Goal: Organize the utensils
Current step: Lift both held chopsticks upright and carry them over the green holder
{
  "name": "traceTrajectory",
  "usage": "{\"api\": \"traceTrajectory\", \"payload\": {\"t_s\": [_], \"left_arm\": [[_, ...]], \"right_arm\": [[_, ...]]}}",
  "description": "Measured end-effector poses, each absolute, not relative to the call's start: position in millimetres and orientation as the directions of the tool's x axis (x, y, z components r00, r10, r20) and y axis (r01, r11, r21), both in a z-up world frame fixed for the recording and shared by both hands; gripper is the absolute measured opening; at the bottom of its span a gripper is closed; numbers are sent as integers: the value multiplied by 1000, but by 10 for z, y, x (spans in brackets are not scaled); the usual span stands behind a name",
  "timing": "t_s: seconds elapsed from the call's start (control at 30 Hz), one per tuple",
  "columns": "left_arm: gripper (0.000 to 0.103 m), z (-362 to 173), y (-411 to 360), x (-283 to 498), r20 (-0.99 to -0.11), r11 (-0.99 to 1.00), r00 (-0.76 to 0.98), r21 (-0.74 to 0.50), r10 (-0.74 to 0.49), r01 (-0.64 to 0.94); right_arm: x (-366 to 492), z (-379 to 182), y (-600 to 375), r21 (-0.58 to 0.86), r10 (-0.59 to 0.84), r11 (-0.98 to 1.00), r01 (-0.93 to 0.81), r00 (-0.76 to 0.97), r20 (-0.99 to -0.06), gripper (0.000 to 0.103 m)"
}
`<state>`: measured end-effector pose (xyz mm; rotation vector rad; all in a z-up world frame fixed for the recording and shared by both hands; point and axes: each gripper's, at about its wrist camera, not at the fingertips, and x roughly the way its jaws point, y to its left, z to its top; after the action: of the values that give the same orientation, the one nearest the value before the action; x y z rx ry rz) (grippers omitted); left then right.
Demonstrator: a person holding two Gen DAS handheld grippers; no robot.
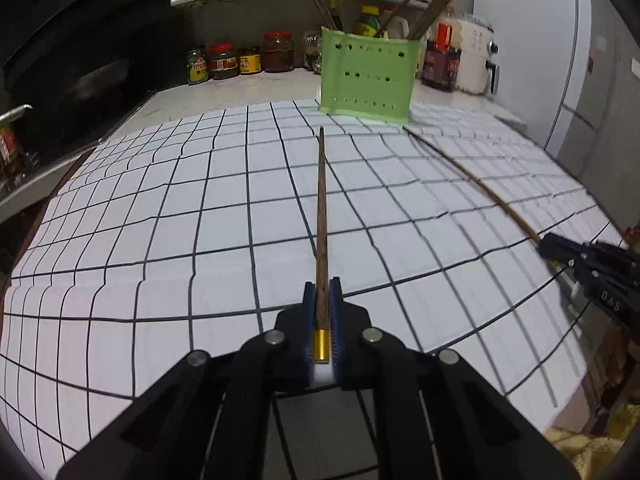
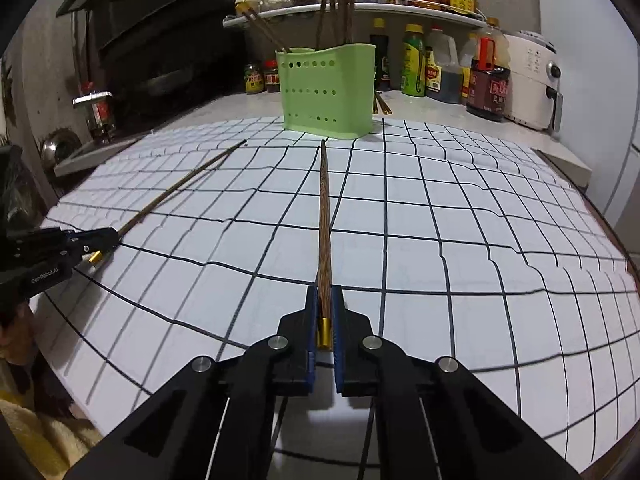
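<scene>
On the gridded tabletop (image 1: 160, 208), each hand-held gripper, left (image 1: 322, 300) and right (image 2: 325, 304), pinches one wooden chopstick (image 1: 321, 208) (image 2: 325, 216) near its gold end, so pickup seems done; next, lift both into the green holder (image 1: 366, 74).

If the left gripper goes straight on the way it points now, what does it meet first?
Probably the grid mat: the left gripper, shut on a chopstick, points downward. Beyond stands the green holder; depth is unclear.
</scene>
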<state>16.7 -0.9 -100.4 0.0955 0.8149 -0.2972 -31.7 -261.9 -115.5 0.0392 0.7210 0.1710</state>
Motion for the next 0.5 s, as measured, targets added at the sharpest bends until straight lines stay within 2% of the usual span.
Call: {"api": "traceTrajectory", "payload": {"t_s": [0.3, 0.5], "left_arm": [[7, -404, 139, -9, -593, 953, 759, -47, -269, 301], [7, 182, 248, -58, -450, 955, 847, -44, -282, 294]], "right_arm": [[-512, -577, -2794, 192, 206, 974, -121, 825, -526, 7], [-554, -21, -2816, 177, 198, 975, -137, 894, -402, 7]]}}
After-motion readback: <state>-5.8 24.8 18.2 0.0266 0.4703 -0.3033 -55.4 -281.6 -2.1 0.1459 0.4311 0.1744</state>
